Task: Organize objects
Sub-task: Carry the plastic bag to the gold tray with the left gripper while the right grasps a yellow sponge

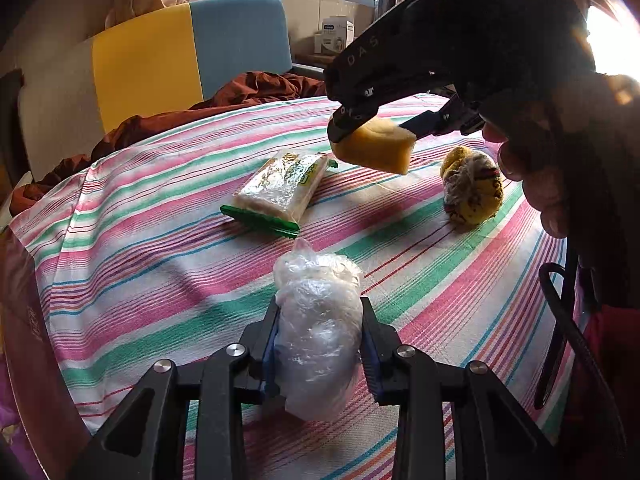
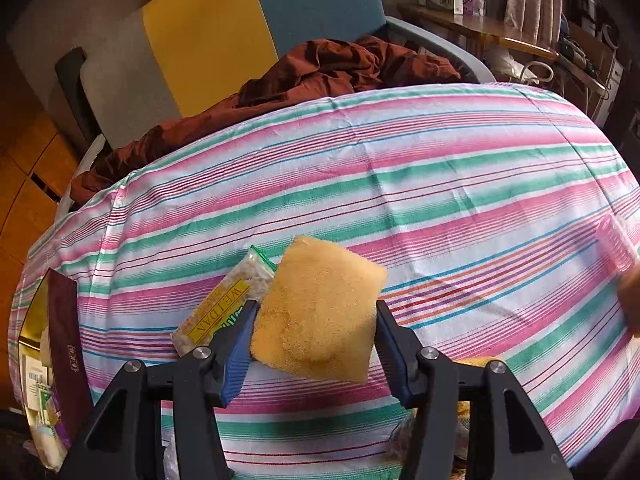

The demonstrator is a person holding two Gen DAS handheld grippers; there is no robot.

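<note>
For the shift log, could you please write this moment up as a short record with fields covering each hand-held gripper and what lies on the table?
surface: striped tablecloth
left hand-held gripper: shut on clear plastic-wrapped bundle, which rests on the cloth
right hand-held gripper: shut on yellow sponge, held above the cloth
lying loose: green-ended snack packet; yellow wrapped ball
left edge: dark maroon box
behind table: rust-red fabric on chair

Porous matt sponge point(image 2: 318, 312), crinkled glossy plastic bundle point(image 1: 318, 332), striped woven cloth point(image 2: 440, 168).
</note>
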